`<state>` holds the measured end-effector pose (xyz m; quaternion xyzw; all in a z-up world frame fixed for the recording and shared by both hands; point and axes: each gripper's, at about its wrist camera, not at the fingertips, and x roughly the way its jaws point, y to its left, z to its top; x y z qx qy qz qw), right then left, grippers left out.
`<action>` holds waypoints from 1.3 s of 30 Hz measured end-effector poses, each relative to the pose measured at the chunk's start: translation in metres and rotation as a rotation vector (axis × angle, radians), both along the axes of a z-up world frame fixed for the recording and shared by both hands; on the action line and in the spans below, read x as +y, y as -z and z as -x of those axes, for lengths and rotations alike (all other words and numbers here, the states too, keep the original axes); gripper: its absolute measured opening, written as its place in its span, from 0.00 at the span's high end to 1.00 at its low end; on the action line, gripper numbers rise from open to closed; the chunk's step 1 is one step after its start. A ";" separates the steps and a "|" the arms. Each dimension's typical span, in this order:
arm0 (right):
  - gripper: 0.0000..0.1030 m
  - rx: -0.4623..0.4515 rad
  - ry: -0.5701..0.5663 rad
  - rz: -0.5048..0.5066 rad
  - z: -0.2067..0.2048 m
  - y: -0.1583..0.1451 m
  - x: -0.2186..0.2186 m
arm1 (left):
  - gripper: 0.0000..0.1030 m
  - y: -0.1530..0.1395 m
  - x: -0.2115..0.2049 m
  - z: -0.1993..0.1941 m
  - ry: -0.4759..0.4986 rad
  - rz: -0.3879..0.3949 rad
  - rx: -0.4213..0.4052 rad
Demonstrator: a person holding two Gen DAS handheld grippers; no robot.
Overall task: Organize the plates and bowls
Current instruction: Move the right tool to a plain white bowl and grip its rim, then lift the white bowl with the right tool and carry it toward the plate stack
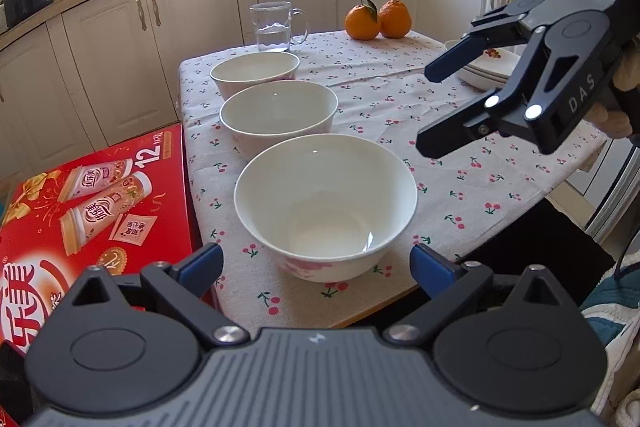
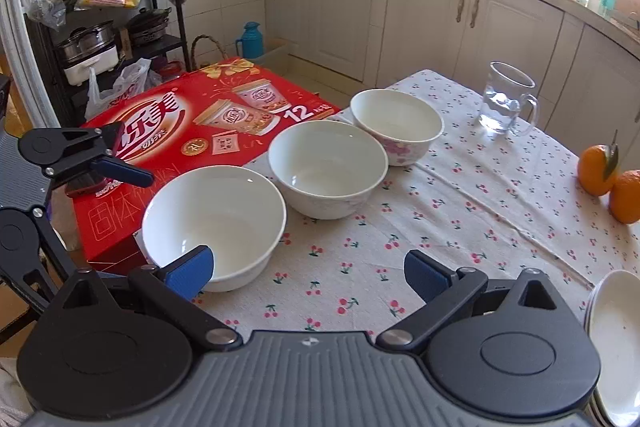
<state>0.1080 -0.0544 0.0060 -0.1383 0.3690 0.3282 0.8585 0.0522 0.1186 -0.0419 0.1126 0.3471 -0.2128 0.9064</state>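
Note:
Three white bowls stand in a row on the cherry-print tablecloth: a near bowl (image 1: 326, 205) (image 2: 214, 223), a middle bowl (image 1: 279, 115) (image 2: 328, 167) and a far bowl (image 1: 255, 70) (image 2: 397, 123). A stack of white plates (image 1: 486, 67) (image 2: 614, 343) sits at the table's right side. My left gripper (image 1: 316, 263) is open and empty, just in front of the near bowl. My right gripper (image 2: 308, 271) is open and empty above the table, beside the plates; it also shows in the left wrist view (image 1: 432, 111).
A glass mug (image 1: 276, 27) (image 2: 506, 99) with water and two oranges (image 1: 378, 19) (image 2: 612, 183) stand at the table's far side. A red milk-tea box (image 1: 92, 215) (image 2: 192, 131) lies against the table's left edge. Kitchen cabinets stand behind.

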 end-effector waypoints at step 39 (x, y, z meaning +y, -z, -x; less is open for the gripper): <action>0.39 0.140 -0.174 -0.036 -0.024 0.024 0.035 | 0.19 0.001 -0.015 -0.017 0.065 0.026 0.037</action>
